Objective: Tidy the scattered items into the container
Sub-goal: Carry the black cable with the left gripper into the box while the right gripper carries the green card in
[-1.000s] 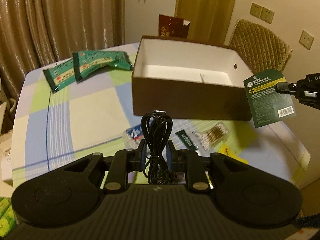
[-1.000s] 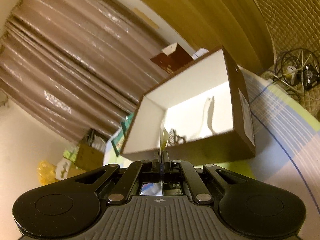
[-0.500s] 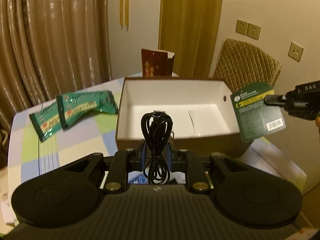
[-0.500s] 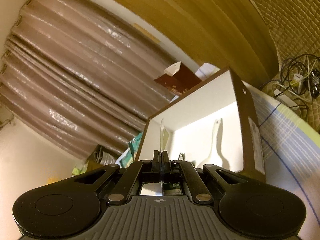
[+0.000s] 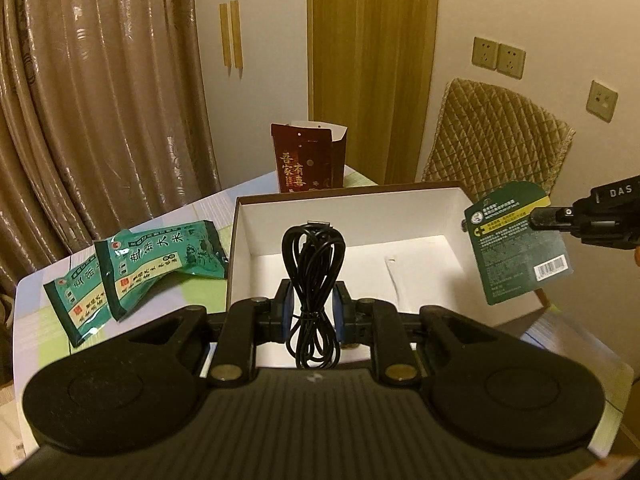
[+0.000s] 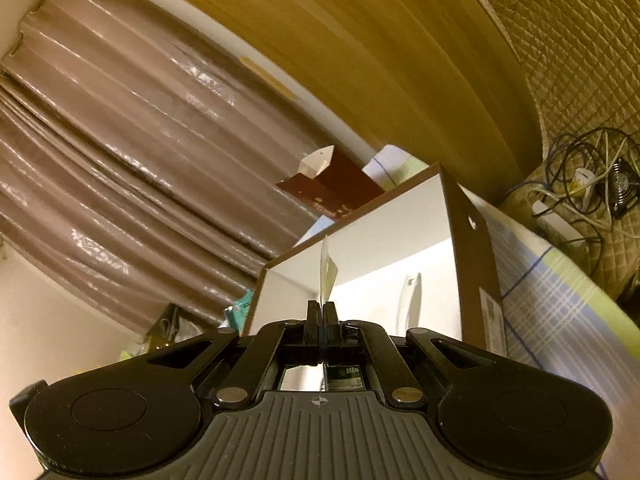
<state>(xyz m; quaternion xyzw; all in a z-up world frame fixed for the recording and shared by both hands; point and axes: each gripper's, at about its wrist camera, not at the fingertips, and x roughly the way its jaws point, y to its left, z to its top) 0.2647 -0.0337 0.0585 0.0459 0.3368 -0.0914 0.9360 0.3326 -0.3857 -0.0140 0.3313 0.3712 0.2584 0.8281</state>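
My left gripper [image 5: 312,304] is shut on a coiled black cable [image 5: 314,264] and holds it upright over the near edge of the open brown box [image 5: 352,216] with a white inside. My right gripper [image 6: 322,310] is shut on a flat green card pack [image 5: 516,240], seen edge-on in the right wrist view [image 6: 325,264], at the box's right wall [image 6: 472,264]. In the left wrist view the right gripper [image 5: 536,218] comes in from the right, with the pack hanging above the box's right side.
Two green rice packets [image 5: 136,268] lie on the checked tablecloth [image 5: 48,320] left of the box. A dark red carton [image 5: 306,160] stands behind the box. A quilted chair [image 5: 496,140] is at the back right. Curtains hang on the left.
My left gripper has risen and moved forward over the box with the cable. The right gripper with the green pack has moved closer over the box's right side.
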